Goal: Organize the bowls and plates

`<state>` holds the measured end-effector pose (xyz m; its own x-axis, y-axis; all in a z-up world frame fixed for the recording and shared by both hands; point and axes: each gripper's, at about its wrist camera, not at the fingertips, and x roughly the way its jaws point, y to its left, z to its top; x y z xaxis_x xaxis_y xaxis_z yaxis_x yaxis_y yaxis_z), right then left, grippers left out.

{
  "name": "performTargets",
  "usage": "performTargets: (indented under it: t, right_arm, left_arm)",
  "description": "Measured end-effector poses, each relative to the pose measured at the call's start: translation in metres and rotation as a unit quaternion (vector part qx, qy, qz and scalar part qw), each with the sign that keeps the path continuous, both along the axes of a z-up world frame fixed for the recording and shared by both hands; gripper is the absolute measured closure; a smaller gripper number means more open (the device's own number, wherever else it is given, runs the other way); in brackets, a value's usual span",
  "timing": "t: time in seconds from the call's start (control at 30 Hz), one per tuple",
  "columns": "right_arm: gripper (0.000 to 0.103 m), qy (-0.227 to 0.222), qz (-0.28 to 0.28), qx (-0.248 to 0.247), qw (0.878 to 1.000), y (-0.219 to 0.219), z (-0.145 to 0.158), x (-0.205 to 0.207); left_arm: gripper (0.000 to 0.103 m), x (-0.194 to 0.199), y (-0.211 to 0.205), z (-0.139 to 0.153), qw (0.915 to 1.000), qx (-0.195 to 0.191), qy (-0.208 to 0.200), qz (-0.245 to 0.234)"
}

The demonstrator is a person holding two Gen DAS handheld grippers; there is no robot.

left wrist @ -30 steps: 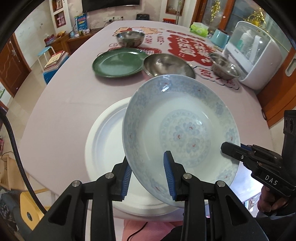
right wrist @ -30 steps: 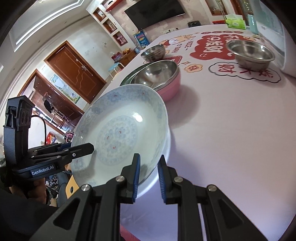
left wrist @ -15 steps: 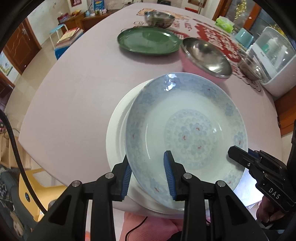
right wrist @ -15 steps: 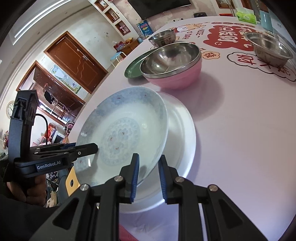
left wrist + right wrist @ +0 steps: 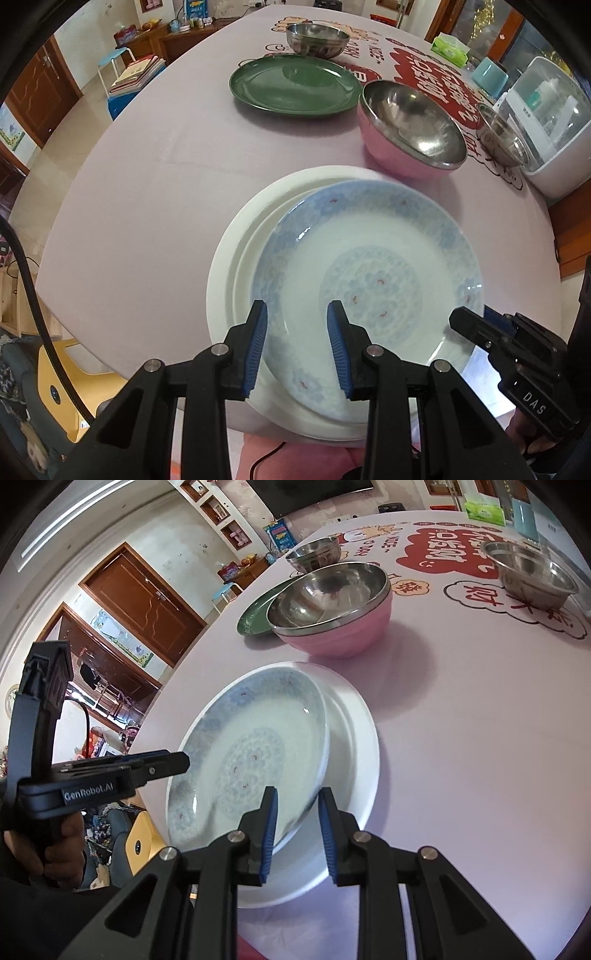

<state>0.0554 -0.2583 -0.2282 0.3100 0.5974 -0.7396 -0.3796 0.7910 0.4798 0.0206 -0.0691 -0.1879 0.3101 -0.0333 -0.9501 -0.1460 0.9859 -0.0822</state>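
A blue-patterned plate [image 5: 369, 280] lies tilted on a larger white plate [image 5: 240, 243] at the table's near edge. My left gripper [image 5: 297, 347] straddles the patterned plate's near-left rim with its jaws slightly apart. My right gripper [image 5: 295, 834] straddles the same plate [image 5: 251, 753] at its near-right rim, jaws also slightly apart. The white plate [image 5: 354, 738] shows under it in the right wrist view. The right gripper's body also shows at the lower right of the left wrist view [image 5: 517, 354].
A pink bowl with a steel lining [image 5: 410, 125] stands just behind the plates. A green plate [image 5: 295, 86] and a steel bowl [image 5: 317, 37] lie farther back. Another steel bowl [image 5: 498, 138] and a white appliance [image 5: 550, 122] stand at the right.
Both grippers have lowered the patterned plate from a raised, tilted hold onto the white plate. Both pairs of jaws have spread a little.
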Motion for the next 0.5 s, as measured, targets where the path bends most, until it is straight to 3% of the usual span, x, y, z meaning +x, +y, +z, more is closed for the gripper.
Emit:
performTargets:
  t: [0.1, 0.23, 0.5]
  right_arm:
    - [0.079, 0.006, -0.007, -0.006, 1.0, -0.005, -0.003, 0.001]
    - [0.078, -0.01, -0.02, 0.023, 0.999, -0.017, 0.003, 0.0]
    - [0.069, -0.01, -0.024, 0.042, 0.999, -0.021, 0.008, 0.001]
  left_arm:
    - [0.071, -0.001, -0.001, 0.003, 1.0, -0.001, -0.005, 0.003]
    - [0.069, -0.007, -0.004, 0.013, 0.9998, -0.005, -0.016, 0.014]
    - [0.066, -0.025, -0.001, 0.031, 0.9991, -0.003, -0.02, 0.037]
